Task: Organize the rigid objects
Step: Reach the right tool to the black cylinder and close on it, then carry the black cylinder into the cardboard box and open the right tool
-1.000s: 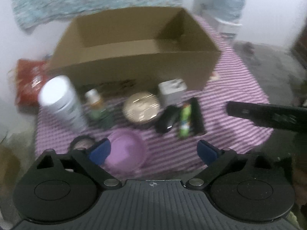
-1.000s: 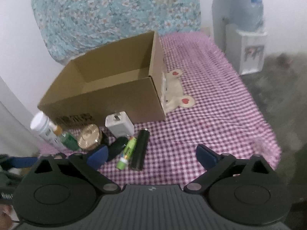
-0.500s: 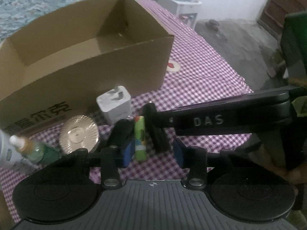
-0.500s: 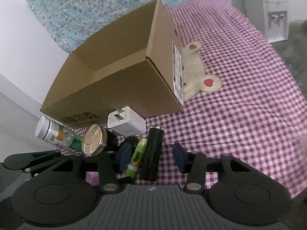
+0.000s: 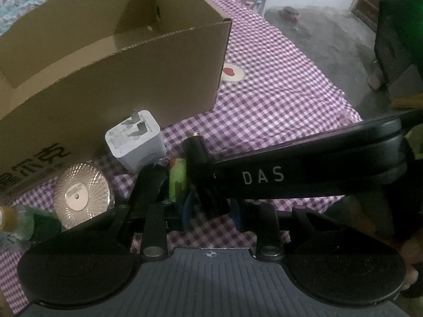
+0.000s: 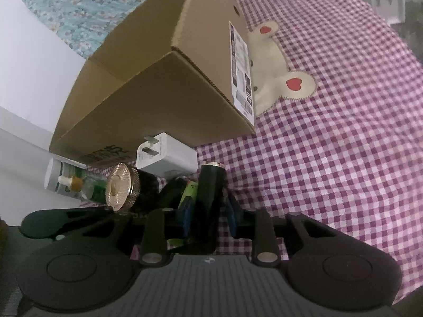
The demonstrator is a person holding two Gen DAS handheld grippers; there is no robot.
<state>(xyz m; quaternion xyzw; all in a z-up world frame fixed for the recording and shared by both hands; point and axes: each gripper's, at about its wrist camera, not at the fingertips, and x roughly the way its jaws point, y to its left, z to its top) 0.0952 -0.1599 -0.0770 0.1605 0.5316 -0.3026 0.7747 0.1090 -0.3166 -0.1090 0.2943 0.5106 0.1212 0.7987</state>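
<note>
- At the left edge of the worktop (image 6: 357, 145), a white bottle (image 6: 56, 175) lies on its side, with a small amber-capped dropper bottle (image 6: 72, 182) just in front of it.
- Your left claw (image 5: 211, 210) has its 2 blue pads drawn close together. A dark shape lies between them, and you cannot tell from either view whether they pinch it.
- A gold-lidded jar (image 6: 120, 185) comes next, touching the green glass of the dropper bottle.
- Behind these things stands the open cardboard box (image 6: 158, 79), its long wall facing you and a shipping label on its right end.
- A white plug charger (image 6: 166, 155) rests against the foot of that long wall, prongs up.
- A black oval object (image 6: 171, 185) lies just in front of the charger, with a green tube (image 6: 189, 192) pressed along its right side.
- The black cylinder (image 6: 211, 185) lies just right of the green tube, metal tip pointing toward the box.
- Your right claw (image 6: 208, 218) pinches the near end of the black cylinder, with 1 blue pad on each side.
- Right of the box, a bear patch (image 6: 277, 79) with red hearts is stitched into the checked cloth toward the right edge.
</note>
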